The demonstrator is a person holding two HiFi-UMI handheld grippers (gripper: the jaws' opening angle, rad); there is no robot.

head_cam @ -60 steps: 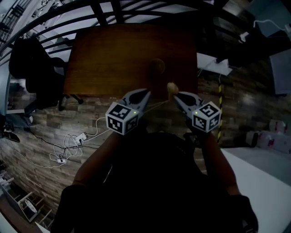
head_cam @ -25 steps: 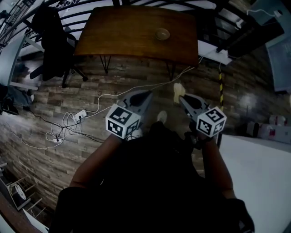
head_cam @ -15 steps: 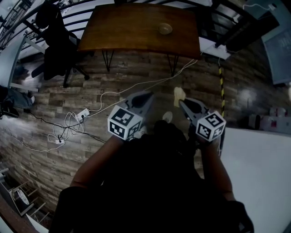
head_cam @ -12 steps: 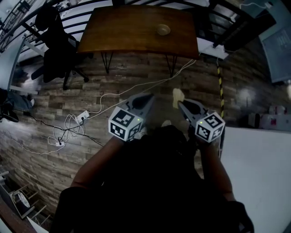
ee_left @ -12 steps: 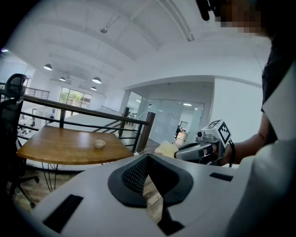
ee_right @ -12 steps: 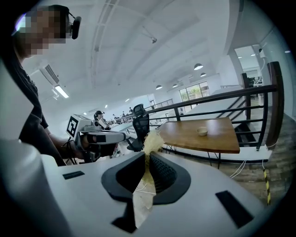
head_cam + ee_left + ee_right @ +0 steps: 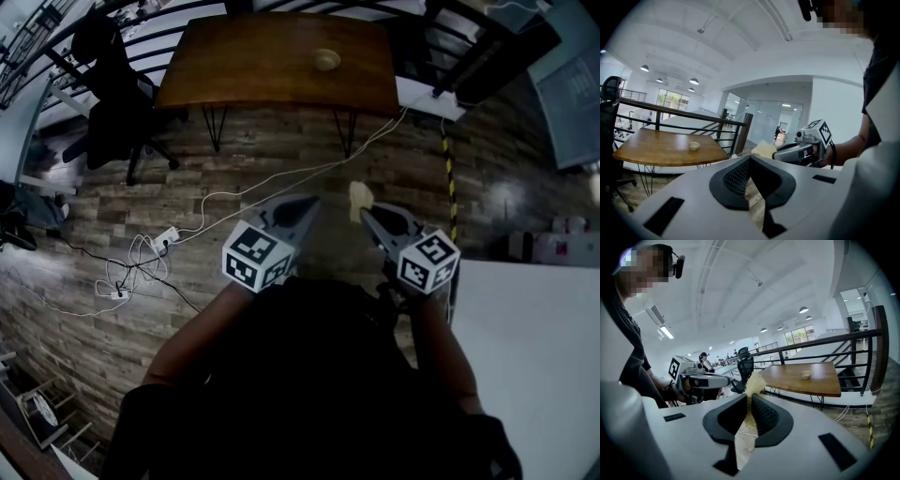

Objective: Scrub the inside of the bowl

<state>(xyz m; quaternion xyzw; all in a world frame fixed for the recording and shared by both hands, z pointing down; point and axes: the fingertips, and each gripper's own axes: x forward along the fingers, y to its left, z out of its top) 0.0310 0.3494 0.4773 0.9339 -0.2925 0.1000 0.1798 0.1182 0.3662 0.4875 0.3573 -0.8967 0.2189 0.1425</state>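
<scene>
bowl (image 7: 326, 59) sits top centre, well apart; right gripper (image 7: 365, 212) clamps the yellow scrubber (image 7: 357, 195) ready for scrubbing, left gripper (image 7: 311, 202) closed, empty.

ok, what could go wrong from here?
White cables cross the floor before the wooden table: trip hazard. The right tongs pinch the yellow scrubber by a thin part, so it may slip out. The small bowl stands unbraced; left tongs are shut, empty.

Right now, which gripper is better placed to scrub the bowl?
Right. The right gripper has its jaws shut on the pale yellow scrubber; the left gripper is shut and empty. The bowl sits on the wooden table, apart from both.
</scene>
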